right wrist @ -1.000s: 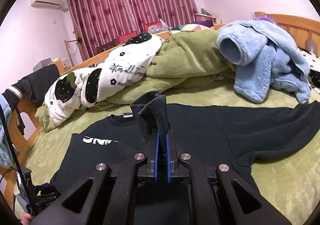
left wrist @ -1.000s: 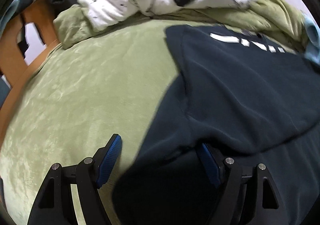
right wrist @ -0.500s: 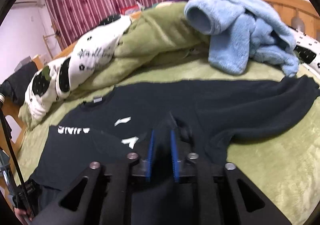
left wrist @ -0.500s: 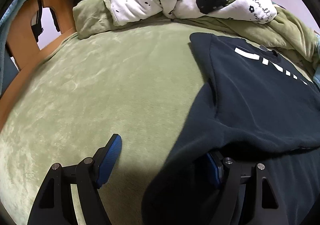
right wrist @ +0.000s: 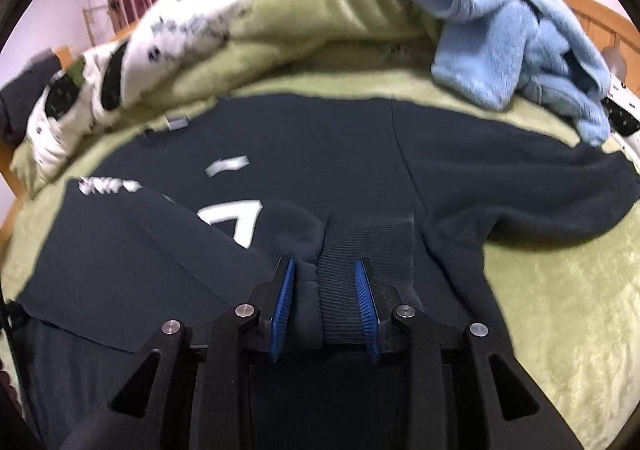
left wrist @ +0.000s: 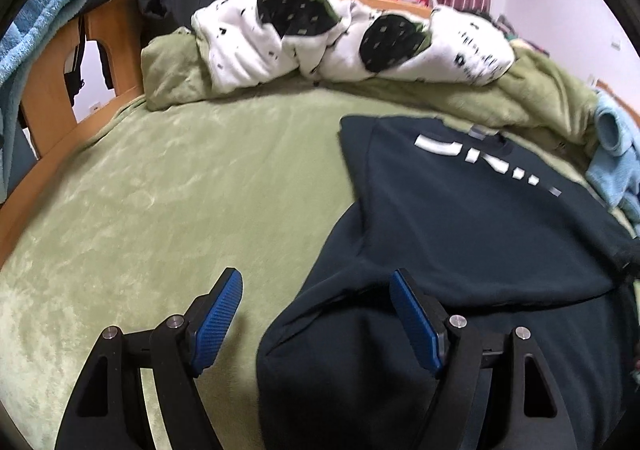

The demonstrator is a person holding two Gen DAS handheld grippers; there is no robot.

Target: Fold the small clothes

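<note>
Our right gripper (right wrist: 325, 290) jaws opening around the black sweatshirt's (right wrist: 320, 153) ribbed cuff (right wrist: 362, 246); left gripper (left wrist: 316, 314) jaws apart, empty.

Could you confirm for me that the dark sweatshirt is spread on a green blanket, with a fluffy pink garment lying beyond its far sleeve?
Not quite: the fluffy garment beyond the far sleeve is light blue, not pink, as the right wrist view shows. The rest holds: the dark sweatshirt is spread on the green blanket.
</note>
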